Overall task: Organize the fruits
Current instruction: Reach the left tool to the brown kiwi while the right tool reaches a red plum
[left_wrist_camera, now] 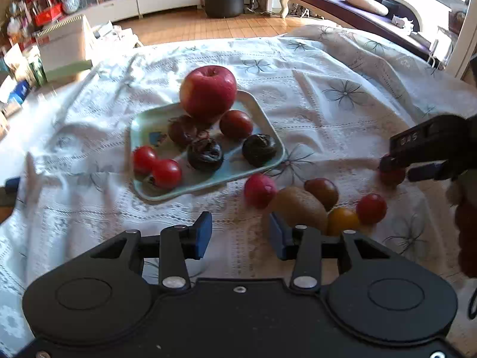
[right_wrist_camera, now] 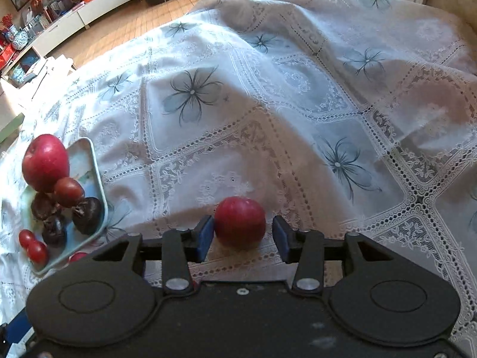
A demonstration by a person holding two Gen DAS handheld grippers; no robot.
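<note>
Two grippers are over the tablecloth. Right gripper has wide jaws around a red fruit. Left gripper is spread wide, empty, near the tray of fruit.

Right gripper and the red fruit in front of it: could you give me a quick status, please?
Right gripper open, straddling red fruit on the tablecloth, not yet clamped. Left gripper open, empty. Tray part-loaded. Nothing in the way.
</note>
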